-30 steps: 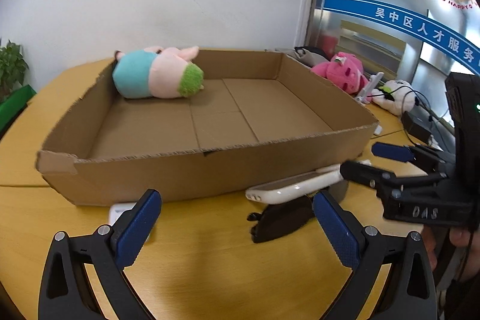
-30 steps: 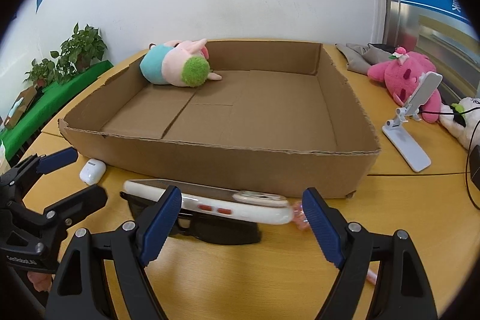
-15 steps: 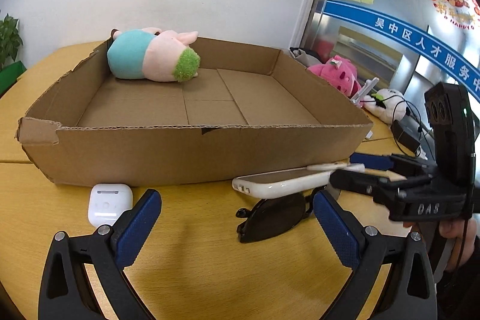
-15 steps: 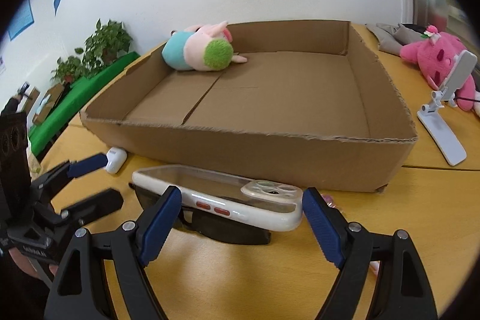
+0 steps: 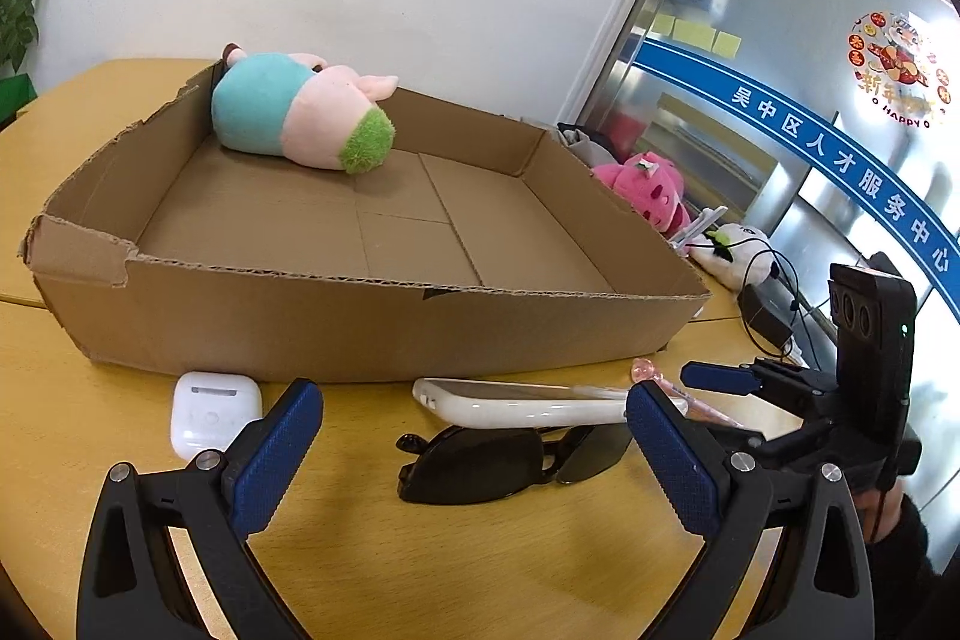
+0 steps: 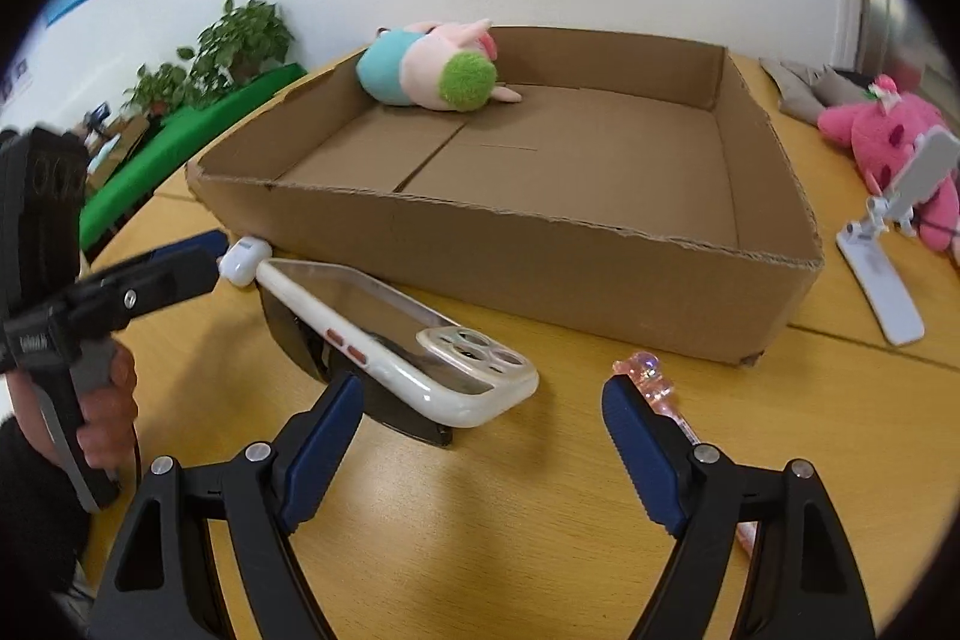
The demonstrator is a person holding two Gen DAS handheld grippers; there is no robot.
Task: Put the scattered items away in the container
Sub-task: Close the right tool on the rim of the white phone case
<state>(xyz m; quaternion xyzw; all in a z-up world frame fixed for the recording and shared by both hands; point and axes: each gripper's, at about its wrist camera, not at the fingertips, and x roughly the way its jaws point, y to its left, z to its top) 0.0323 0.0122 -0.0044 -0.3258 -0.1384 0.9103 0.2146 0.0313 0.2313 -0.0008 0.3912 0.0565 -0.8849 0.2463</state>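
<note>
**A:** What's changed on your side?

**B:** Largest first: the box (image 6: 540,244) now fills the upper middle of my right view at a steeper angle than a second ago, with the plush (image 6: 432,70) inside at its far left corner. My right hand-held gripper (image 6: 480,436) has swung, so the phone (image 6: 396,334), propped on the sunglasses (image 6: 336,358) on the desk (image 6: 540,520), now runs diagonally toward lower centre. Its jaws are apart and closing slightly, with only the phone's near corner between them, untouched.

**A:** And the left?

**B:** My left hand-held gripper (image 5: 468,460) has slid over; the earbud case (image 5: 213,415), earlier half hidden at lower left, shows whole. Jaws wide apart, empty.

**A:** So?

**B:** I reckon one item is in; the phone looks next. The pink pen (image 6: 654,388) waits beside my right fingertip.
</note>
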